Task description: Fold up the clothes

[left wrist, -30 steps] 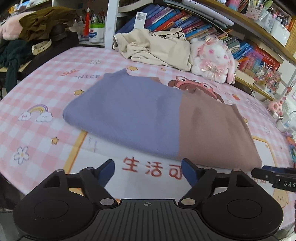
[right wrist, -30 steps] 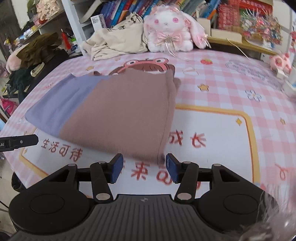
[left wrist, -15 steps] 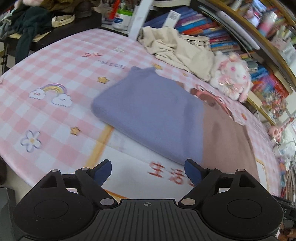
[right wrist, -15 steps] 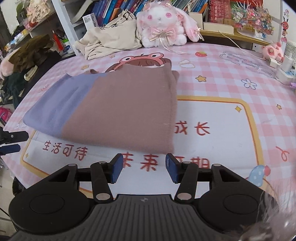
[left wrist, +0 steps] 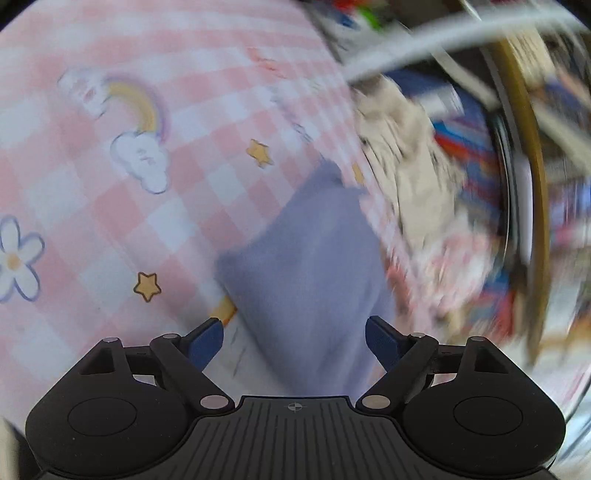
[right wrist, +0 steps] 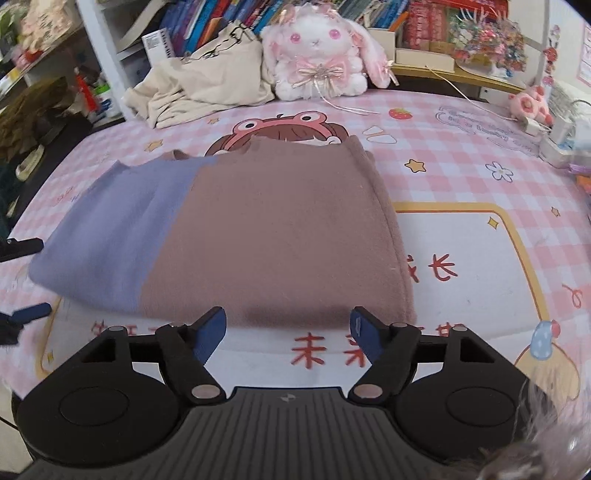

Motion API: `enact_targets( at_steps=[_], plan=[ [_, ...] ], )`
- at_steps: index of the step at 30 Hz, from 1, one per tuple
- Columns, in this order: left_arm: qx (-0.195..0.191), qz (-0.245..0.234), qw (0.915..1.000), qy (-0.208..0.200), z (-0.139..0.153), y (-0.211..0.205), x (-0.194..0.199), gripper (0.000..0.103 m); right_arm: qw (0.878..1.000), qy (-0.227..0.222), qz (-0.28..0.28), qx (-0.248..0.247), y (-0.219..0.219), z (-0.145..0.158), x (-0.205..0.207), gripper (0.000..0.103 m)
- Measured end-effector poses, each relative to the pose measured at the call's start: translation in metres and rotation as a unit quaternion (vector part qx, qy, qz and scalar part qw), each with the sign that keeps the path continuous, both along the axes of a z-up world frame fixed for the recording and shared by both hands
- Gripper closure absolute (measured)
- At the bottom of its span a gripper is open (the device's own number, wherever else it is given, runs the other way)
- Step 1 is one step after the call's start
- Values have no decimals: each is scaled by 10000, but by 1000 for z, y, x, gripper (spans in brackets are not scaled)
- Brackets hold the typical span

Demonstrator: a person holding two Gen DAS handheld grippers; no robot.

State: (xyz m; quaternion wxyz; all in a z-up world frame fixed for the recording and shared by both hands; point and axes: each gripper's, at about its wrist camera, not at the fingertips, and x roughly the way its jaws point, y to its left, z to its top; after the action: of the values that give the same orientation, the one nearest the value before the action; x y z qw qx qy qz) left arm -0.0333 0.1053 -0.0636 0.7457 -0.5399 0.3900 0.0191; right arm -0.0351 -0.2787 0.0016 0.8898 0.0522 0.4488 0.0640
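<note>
both tools, left tool [left wrist: 294, 341] and right tool [right wrist: 287, 329], gape wide, empty, beside the folded sweater [right wrist: 236, 236].

Matt, soft knit sweater [right wrist: 236, 236] on smooth printed cloth table cover [right wrist: 461, 229]; fluffy plush rabbit [right wrist: 317, 55]

Left gripper [left wrist: 294, 339] jaws spread wide, right gripper [right wrist: 287, 332] jaws likewise, both empty

Probably a home bedroom: cartoon-print pink checked sheet [right wrist: 461, 155], plush bunny [right wrist: 317, 55], crowded bookshelves [right wrist: 207, 22].
</note>
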Motion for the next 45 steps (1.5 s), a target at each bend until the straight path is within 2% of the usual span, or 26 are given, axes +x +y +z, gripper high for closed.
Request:
enact_targets(
  at_steps=[1,5,7,8,9,10,12,14,16,18,20,22,24,26,28,30,32,38,41,42,45],
  plan=[
    [-151,142,9998,0,-4,3,1,23,10000,-10,-49,-16,3,1,1,32],
    [-267,317,9991,51,-12,6,5,31,9996,22,-228,-133,10,2,3,37],
    [-325,405,9986,76,-17,7,7,39,9992,68,-363,-138,10,1,4,40],
    [-353,449,9983,88,-19,8,8,43,9989,101,-440,-141,9,0,4,47],
    [-382,492,9980,101,-21,8,9,53,9986,125,-497,-142,9,0,5,50],
    [-411,536,9976,114,-23,9,10,72,9984,140,-539,-141,10,0,6,51],
    [-471,611,9969,127,-27,11,13,91,9982,116,-569,-156,12,0,7,57],
    [-514,534,9972,-15,-28,16,15,95,9983,111,-541,-160,16,1,8,61],
    [-147,329,9979,-540,-7,24,15,96,9985,117,-501,-159,20,0,9,63],
    [363,276,9943,-962,13,33,8,96,9989,105,-428,-168,25,1,11,63],
    [630,427,9933,-870,11,47,1,96,9993,78,-277,-230,33,2,12,63],
    [611,328,9962,-520,-3,59,4,95,9995,92,-171,-240,39,1,13,63],
    [369,321,9975,-516,-8,66,2,93,9995,92,-98,-302,45,1,14,63],
    [240,329,9978,-528,-12,68,1,86,9994,104,-54,-332,49,1,16,63],
    [84,375,9981,-474,-17,68,0,66,9993,110,-20,-359,52,1,17,63],
    [-159,479,9975,-493,-25,65,0,65,9992,114,18,-386,54,0,18,63],
    [-237,529,9968,-547,-27,64,1,65,9991,117,48,-403,54,0,19,63],
    [-146,471,9969,-618,-27,62,3,66,9988,162,86,-458,51,-3,17,62],
    [-29,505,9972,-559,-27,60,2,80,9985,162,132,-509,53,-4,16,62],
    [14,510,9972,-546,-27,59,1,92,9984,164,145,-517,53,-5,16,61],
    [343,410,9956,-774,-12,58,-3,94,9985,203,173,-468,52,-6,16,61]
  ],
)
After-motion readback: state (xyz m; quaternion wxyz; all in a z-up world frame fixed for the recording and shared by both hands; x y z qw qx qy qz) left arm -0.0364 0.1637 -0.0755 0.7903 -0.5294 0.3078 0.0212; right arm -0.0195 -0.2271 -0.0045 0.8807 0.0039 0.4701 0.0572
